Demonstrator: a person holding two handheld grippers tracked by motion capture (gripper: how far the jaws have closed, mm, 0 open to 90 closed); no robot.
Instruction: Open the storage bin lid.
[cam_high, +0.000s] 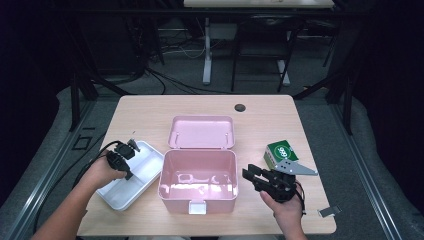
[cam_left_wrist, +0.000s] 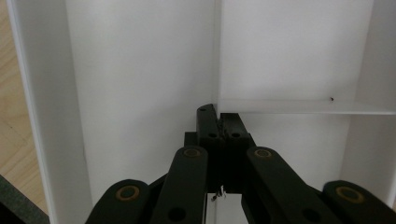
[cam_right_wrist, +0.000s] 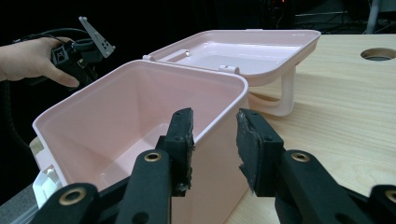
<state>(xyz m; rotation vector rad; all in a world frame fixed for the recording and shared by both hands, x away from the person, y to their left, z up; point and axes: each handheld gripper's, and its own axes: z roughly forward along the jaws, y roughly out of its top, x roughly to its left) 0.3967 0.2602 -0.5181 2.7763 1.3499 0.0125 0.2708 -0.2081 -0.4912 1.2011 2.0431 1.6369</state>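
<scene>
Left side of the worktop (cam_high: 150, 107): a white divided tray (cam_high: 131, 175) lies at an angle, just beside the left wall of the pink box (cam_high: 198, 180). The left tool (cam_high: 126, 150) points down into the tray, held by the left hand (cam_high: 102, 172). In the left gripper view its jaws stand together, with the tips at the junction of the tray's partition walls (cam_left_wrist: 299, 106); whether they pinch the partition cannot be told.

Centre: the pink box stands open near the front edge of the worktop. Its lid (cam_high: 201, 132) is folded back flat behind it, still joined at the hinge. The front latch (cam_high: 196, 207) hangs down.

Right side: the right tool (cam_high: 248, 173) is held level by the right hand (cam_high: 282, 202), with the tips just beside the box's right wall. In the right gripper view its jaws stand apart and the box's near corner (cam_right_wrist: 238, 86) lies beyond the gap; nothing is clamped. A green carton (cam_high: 281, 151) lies behind this tool. A small grey clip (cam_high: 329, 211) lies near the front right corner of the worktop.
</scene>
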